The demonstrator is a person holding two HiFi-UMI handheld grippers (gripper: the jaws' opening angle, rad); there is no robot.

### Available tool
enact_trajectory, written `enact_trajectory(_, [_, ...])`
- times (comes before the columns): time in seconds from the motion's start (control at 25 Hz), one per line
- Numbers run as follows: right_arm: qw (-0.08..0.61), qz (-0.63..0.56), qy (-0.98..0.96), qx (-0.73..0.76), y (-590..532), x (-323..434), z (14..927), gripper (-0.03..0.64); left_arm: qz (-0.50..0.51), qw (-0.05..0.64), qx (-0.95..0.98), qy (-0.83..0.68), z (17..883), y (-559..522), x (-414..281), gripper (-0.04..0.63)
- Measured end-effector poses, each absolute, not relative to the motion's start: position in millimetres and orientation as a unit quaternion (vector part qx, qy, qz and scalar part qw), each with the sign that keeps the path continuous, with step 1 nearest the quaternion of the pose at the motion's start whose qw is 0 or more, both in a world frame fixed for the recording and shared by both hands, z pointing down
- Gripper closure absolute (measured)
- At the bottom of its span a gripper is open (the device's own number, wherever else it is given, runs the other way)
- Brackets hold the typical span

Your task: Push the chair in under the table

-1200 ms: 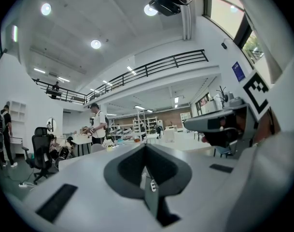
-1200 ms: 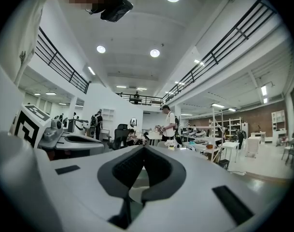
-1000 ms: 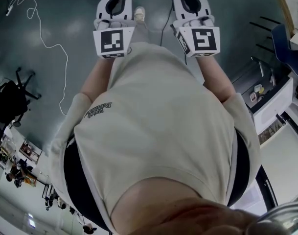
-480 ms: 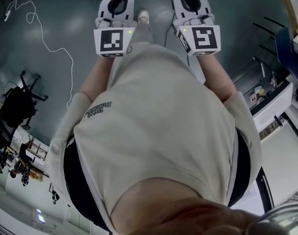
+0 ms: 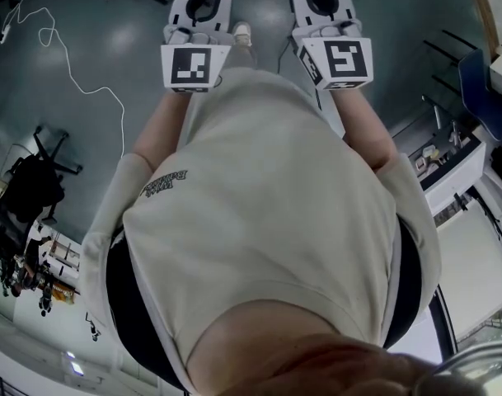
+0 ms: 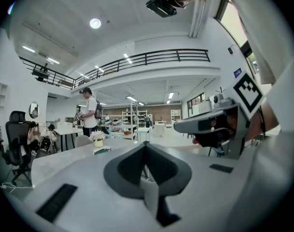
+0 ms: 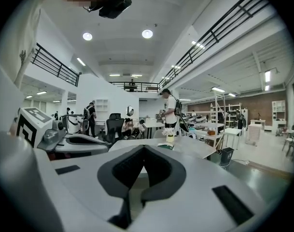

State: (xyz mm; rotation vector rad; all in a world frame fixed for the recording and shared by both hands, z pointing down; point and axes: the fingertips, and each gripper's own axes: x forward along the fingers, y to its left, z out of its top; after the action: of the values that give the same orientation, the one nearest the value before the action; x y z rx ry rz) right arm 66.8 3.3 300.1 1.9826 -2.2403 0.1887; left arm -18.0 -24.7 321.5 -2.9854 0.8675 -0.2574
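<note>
Table [image 7: 200,148], flowers [image 7: 172,132]: gripper views only

A glossy grey-green floor [image 5: 94,31] spreads below and reflects pale light. A thin white cable [image 5: 86,91] loops across it. A black swivel office chair [image 5: 28,190] stands at the left edge, a low white cabinet [image 5: 465,172] at the right. The hall is tall and white-walled. A mezzanine with a black metal railing [image 6: 151,58] runs along the upper level. Round ceiling lamps [image 7: 147,34] glow overhead, and strip lights [image 6: 171,95] line the ceiling under the balcony. White open shelving racks [image 7: 229,114] stand before a brown back wall [image 7: 260,108]. A bright window [image 6: 236,21] sits high at one side.
</note>
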Motion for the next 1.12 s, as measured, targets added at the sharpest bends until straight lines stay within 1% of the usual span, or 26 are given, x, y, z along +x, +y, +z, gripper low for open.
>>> enact_trajectory(0.12, [0.075, 0.062, -0.745, 0.660, -11, 72, 297, 0.607, -0.084, 0.007, -0.958, 0.275, 320, -36, -13, 0.584])
enact_trajectory(0.24, [0.078, 0.062, -0.744, 0.660, -21, 81, 297, 0.607, -0.095, 0.021, -0.959, 0.268, 325, -45, -7, 0.584])
enact_trajectory(0.48, [0.101, 0.051, -0.747, 0.655, -33, 92, 298, 0.607, -0.097, 0.011, -0.955, 0.281, 324, -60, -3, 0.584])
enact_trajectory(0.8, [0.094, 0.059, -0.769, 0.630, -45, 111, 297, 0.607, -0.111, 0.008, -0.945, 0.307, 327, -64, 13, 0.584])
enact_trajectory(1.0, [0.114, 0.064, -0.801, 0.584, -53, 121, 315, 0.607, -0.160, -0.012, -0.935, 0.317, 355, -64, 25, 0.584])
enact_trajectory(1.12, [0.168, 0.071, -0.829, 0.529, -58, 117, 338, 0.607, -0.235, -0.036, -0.932, 0.274, 390, -57, 37, 0.583])
